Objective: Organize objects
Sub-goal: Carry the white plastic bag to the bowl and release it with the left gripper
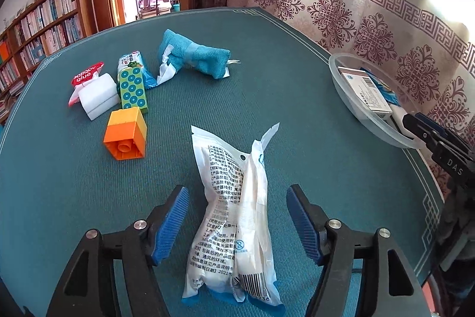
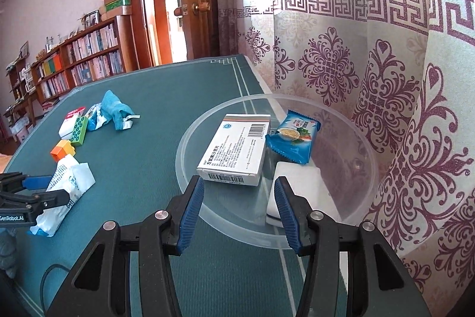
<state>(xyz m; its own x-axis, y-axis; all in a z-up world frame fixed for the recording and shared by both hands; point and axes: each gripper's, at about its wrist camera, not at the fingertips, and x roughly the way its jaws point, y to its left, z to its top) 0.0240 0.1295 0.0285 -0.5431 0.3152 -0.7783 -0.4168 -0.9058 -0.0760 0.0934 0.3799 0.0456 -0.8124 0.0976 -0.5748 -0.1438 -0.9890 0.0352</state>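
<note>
Both grippers open — left gripper (image 1: pixel 237 216) straddles white pouch (image 1: pixel 234 216).

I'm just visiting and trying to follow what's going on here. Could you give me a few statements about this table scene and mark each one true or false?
1. The clear bowl already holds a white medicine box and a blue snack packet. True.
2. The left gripper is clamped on the white plastic pouch. False: the pouch lies between its jaws, but the pads stand clear of it.
3. The orange block sits in the bowl. False: it lies on the green table mat.
4. The right gripper holds nothing. True.
5. The rolled blue towel is on the table. True.
</note>
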